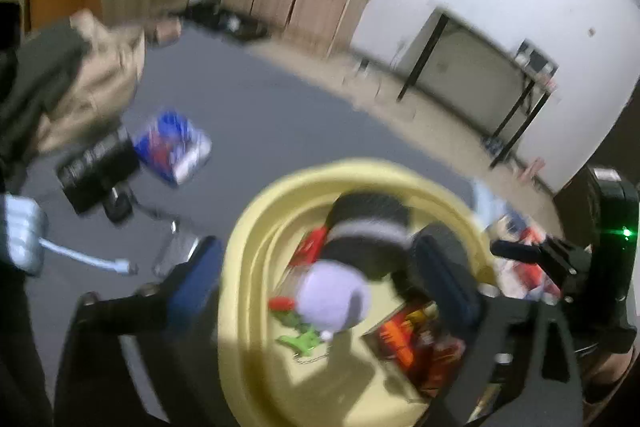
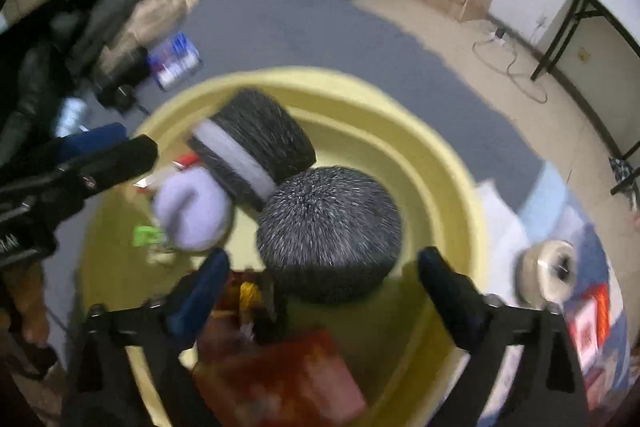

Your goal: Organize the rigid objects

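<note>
A yellow round basin (image 1: pixel 248 227) (image 2: pixel 448 171) sits on the grey mat. A dark knit hat with a grey band and a lilac pompom (image 1: pixel 360 227) (image 2: pixel 248 155) hangs blurred over the basin, between the fingers of my left gripper (image 1: pixel 324 275), touching neither. A second dark speckled hat (image 2: pixel 328 231) lies in the basin, just ahead of my open right gripper (image 2: pixel 324 283). A red packet (image 2: pixel 288 375) (image 1: pixel 424 347) and a green toy (image 1: pixel 300 339) (image 2: pixel 146 235) lie in the basin. The left gripper's finger (image 2: pixel 120 155) shows in the right wrist view.
A blue and red packet (image 1: pixel 172 147) (image 2: pixel 174 61), a black box (image 1: pixel 96 171), a white charger with cable (image 1: pixel 24 235) and clothes (image 1: pixel 92 75) lie on the mat at left. A tape roll (image 2: pixel 548 275) and red cards (image 2: pixel 588 323) lie right of the basin. A black table (image 1: pixel 480 75) stands by the wall.
</note>
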`<act>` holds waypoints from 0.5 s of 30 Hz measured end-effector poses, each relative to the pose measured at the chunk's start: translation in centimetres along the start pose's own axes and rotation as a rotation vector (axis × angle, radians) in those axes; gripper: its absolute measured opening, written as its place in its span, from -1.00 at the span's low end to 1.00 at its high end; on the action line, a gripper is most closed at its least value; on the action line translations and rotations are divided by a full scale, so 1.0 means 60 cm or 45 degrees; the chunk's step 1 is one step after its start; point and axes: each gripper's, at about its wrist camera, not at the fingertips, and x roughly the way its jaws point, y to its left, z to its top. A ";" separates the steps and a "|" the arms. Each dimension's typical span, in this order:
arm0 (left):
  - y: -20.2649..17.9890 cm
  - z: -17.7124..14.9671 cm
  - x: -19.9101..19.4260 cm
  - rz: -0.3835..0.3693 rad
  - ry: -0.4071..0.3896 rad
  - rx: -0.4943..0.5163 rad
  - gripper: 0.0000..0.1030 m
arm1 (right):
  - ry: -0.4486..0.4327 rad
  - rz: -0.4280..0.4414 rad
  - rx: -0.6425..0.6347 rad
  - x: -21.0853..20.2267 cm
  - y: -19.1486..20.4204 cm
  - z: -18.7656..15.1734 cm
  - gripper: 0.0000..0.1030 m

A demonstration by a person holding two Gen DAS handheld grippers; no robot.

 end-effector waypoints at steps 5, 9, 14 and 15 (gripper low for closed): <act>-0.080 0.013 -0.061 -0.094 -0.088 0.157 1.00 | -0.270 -0.032 0.173 -0.173 -0.071 -0.078 0.99; -0.177 0.009 -0.079 -0.106 -0.101 0.353 1.00 | -0.459 -0.146 0.394 -0.301 -0.155 -0.196 0.99; -0.346 -0.030 -0.024 -0.314 0.008 0.605 1.00 | -0.509 -0.369 0.580 -0.366 -0.252 -0.320 0.99; -0.380 -0.044 -0.003 -0.347 0.056 0.654 1.00 | -0.517 -0.384 0.616 -0.368 -0.270 -0.336 0.99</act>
